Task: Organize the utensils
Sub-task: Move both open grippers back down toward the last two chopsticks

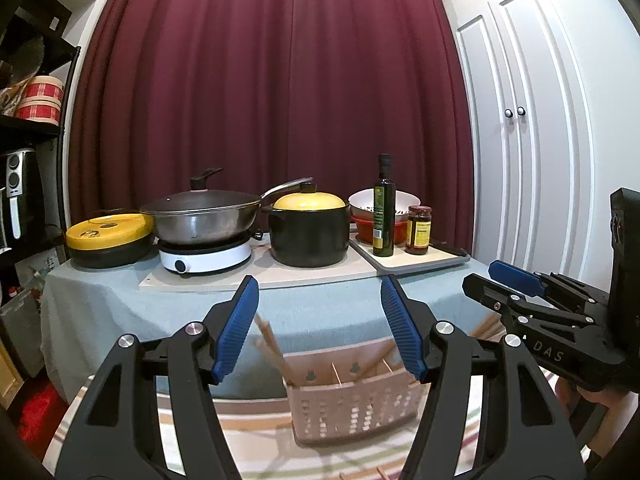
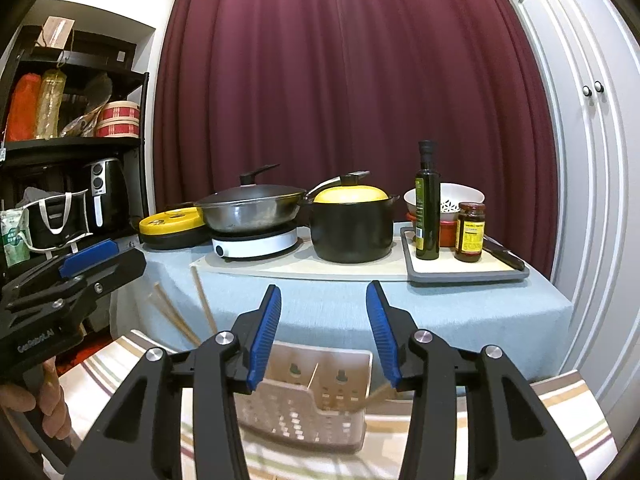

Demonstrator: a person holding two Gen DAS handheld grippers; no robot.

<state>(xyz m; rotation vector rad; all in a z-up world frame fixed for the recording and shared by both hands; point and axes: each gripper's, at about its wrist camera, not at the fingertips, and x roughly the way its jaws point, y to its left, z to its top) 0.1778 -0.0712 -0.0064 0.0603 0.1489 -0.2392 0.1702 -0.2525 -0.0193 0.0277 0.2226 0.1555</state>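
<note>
Both sets of fingers gape wide and hold nothing: left gripper [image 1: 320, 324], right gripper [image 2: 324, 334]. Below them a slotted caddy [image 1: 356, 408] stands on a striped cloth [image 1: 248, 432]. Chopsticks [image 1: 268, 340] lean in its left compartment, and more poke out at the right; the middle slots look bare. Sorting seems well along, though what remains is hidden. Beyond, the table [image 1: 328, 312] carries a wok [image 1: 200, 216], pot [image 1: 308, 232] and bottle [image 1: 384, 212].

"DAS" on right claw [image 1: 516, 280]; "GenRobot.AI" on left claw [image 2: 86, 258]
</note>
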